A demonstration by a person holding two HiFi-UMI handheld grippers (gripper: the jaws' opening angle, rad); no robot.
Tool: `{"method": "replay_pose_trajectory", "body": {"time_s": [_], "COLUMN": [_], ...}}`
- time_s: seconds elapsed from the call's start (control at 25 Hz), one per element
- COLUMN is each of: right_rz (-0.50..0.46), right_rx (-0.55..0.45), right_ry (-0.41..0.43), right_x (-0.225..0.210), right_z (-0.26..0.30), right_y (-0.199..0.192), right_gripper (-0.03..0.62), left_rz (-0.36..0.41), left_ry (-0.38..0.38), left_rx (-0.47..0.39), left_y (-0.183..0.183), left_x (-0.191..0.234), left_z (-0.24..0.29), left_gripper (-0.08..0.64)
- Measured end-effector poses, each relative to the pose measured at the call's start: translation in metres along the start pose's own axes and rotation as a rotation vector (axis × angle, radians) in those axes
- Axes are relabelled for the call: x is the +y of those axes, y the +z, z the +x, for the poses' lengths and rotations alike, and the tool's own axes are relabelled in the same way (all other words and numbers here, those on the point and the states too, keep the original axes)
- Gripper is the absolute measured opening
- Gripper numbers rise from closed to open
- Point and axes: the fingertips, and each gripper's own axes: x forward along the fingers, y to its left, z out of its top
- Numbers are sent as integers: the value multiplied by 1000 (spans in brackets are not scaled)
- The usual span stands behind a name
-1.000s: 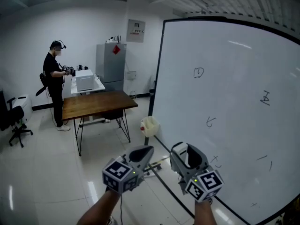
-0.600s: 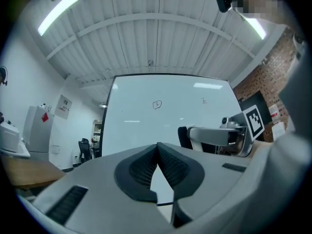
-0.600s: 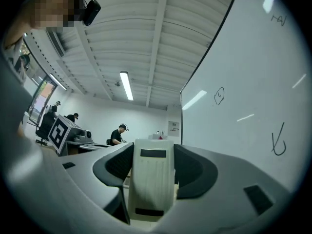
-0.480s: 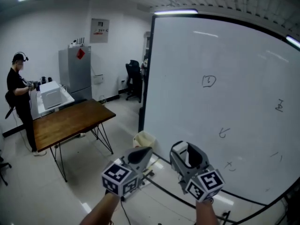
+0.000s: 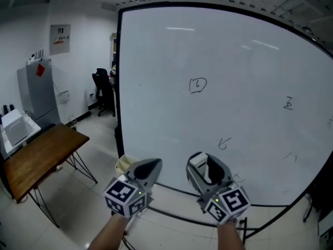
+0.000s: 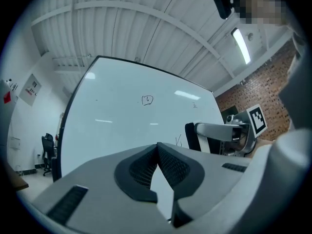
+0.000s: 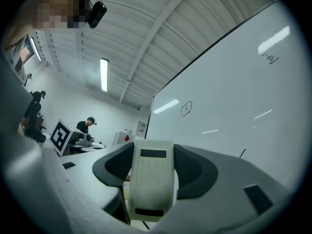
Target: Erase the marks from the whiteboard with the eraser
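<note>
A large black-framed whiteboard (image 5: 156, 87) fills the head view, bearing small pen marks: a boxed squiggle (image 5: 197, 85), a tick-like mark (image 5: 223, 143), one at the right (image 5: 287, 103). My right gripper (image 5: 207, 166) is shut on a white eraser (image 5: 201, 162), held low in front of the board, apart from it. In the right gripper view the eraser (image 7: 151, 184) stands upright between the jaws. My left gripper (image 5: 147, 166) is shut with nothing in it; its black pads (image 6: 161, 167) meet at the tips. The board (image 6: 122, 116) lies ahead.
A wooden table (image 5: 36, 155) on thin black legs stands at the left. A grey cabinet (image 5: 39, 95) and a black office chair (image 5: 103, 90) are behind it. A pale bin (image 5: 124, 164) sits by the board's lower left corner. A person (image 7: 87, 126) works far back.
The head view has swung right and nearer to the whiteboard, which now sits central; the table and person slid off to the left. Both grippers kept their place in the view, still shut.
</note>
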Motion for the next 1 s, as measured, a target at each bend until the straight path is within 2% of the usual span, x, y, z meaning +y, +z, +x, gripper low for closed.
{"method": "replay_pose_trajectory", "body": {"time_s": [0.24, 0.44, 0.64, 0.84, 1.0], "right_rz": [10, -33, -84, -165, -289], "right_rx": [-58, -78, -82, -83, -102], "right_ry": [-59, -103, -177, -264, -333], "right_x": [-52, -71, -77, -87, -101], "right_z": [10, 17, 23, 44, 61], "right_y": [5, 17, 28, 52, 94], "right_gripper": [259, 259, 259, 259, 259], "left_rz": [54, 76, 54, 50, 65], "left_ry": [-38, -75, -116, -141, -145], "left_rx": [-20, -42, -66, -50, -45], "left_y": [12, 24, 31, 36, 45], "left_x": [5, 14, 27, 43, 57], "left_z": [54, 80, 93, 100, 100], "left_gripper": [0, 0, 0, 0, 0]}}
